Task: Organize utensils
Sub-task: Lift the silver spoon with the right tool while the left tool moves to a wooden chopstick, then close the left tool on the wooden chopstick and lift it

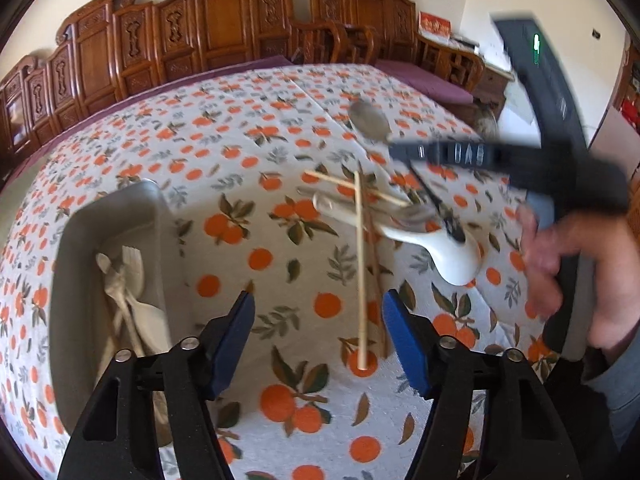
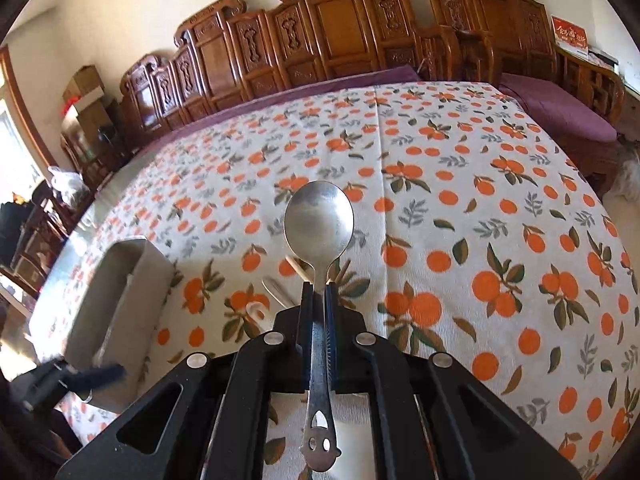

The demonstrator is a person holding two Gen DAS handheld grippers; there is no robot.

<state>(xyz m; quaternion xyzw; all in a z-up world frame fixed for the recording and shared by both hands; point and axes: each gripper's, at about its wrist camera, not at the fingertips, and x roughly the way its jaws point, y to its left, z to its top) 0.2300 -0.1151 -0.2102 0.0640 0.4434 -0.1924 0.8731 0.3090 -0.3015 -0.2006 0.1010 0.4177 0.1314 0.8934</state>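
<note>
My left gripper (image 1: 318,332) is open, its blue pads low over the orange-print tablecloth (image 1: 248,128). A light wooden chopstick (image 1: 361,280) lies on the cloth just inside the right pad, untouched. Beyond it a second chopstick (image 1: 356,188) crosses a small heap with a white ceramic spoon (image 1: 440,248). My right gripper (image 2: 318,286) is shut on the neck of a metal spoon (image 2: 319,220), bowl pointing forward, held above the table. The same metal spoon (image 1: 370,120) shows blurred in the left wrist view. A grey tray (image 1: 72,260) at left holds pale forks and spoons (image 1: 132,268).
Carved wooden benches (image 2: 328,32) with purple cushions (image 2: 560,108) run along the far side of the table. A person's hand (image 1: 560,264) grips the right tool's handle at the right. The grey tray (image 2: 120,292) sits near the table's left edge.
</note>
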